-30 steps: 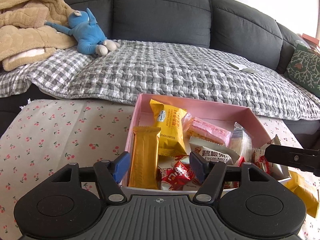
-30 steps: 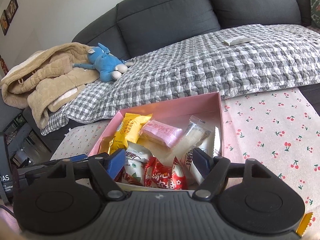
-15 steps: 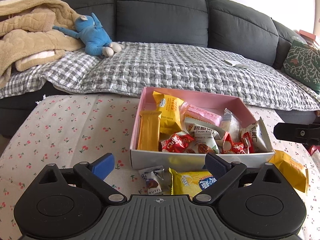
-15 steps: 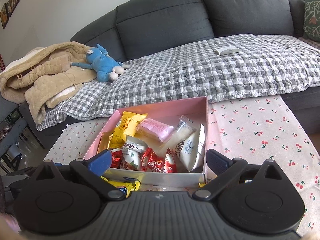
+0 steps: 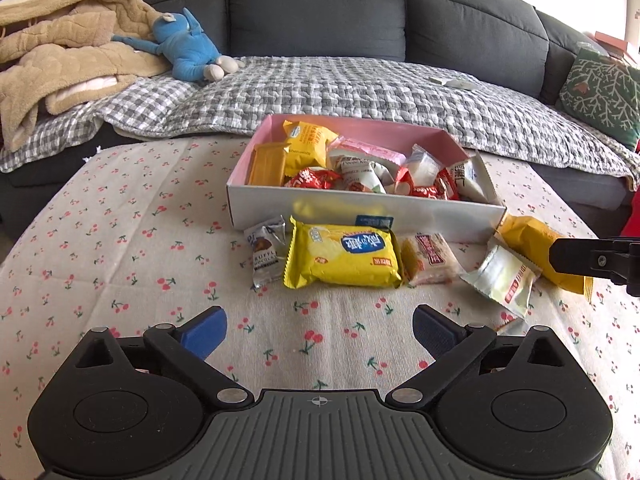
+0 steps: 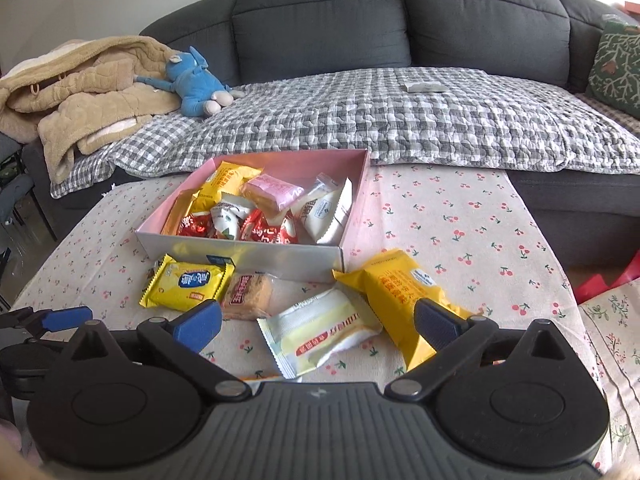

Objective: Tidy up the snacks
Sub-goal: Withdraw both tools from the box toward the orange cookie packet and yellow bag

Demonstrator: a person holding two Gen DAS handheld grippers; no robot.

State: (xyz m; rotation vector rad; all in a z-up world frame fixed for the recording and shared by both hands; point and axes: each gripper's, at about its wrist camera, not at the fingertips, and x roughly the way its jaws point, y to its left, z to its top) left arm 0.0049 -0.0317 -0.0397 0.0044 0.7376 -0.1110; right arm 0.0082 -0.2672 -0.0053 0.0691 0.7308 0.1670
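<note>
Cherry-print tablecloth [image 5: 120, 240] before a grey sofa [image 5: 320, 12], left gripper [image 5: 320, 330] and right gripper [image 6: 318, 326] both spread, empty.

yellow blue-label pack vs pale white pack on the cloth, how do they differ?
The yellow blue-label pack is bright yellow; the pale white pack is whitish with a red strip. The yellow pack lies close to the pink box; the white pack lies nearer the right gripper. Both lie flat on the cloth, outside the box, ungripped.

Both wrist cams sit low over worktop, near side of pink box [image 5: 360, 216], facing sofa [image 5: 320, 8]. Left cam looks from box's left-front, right cam from right-front. Shared: box, loose packets, sofa.
</note>
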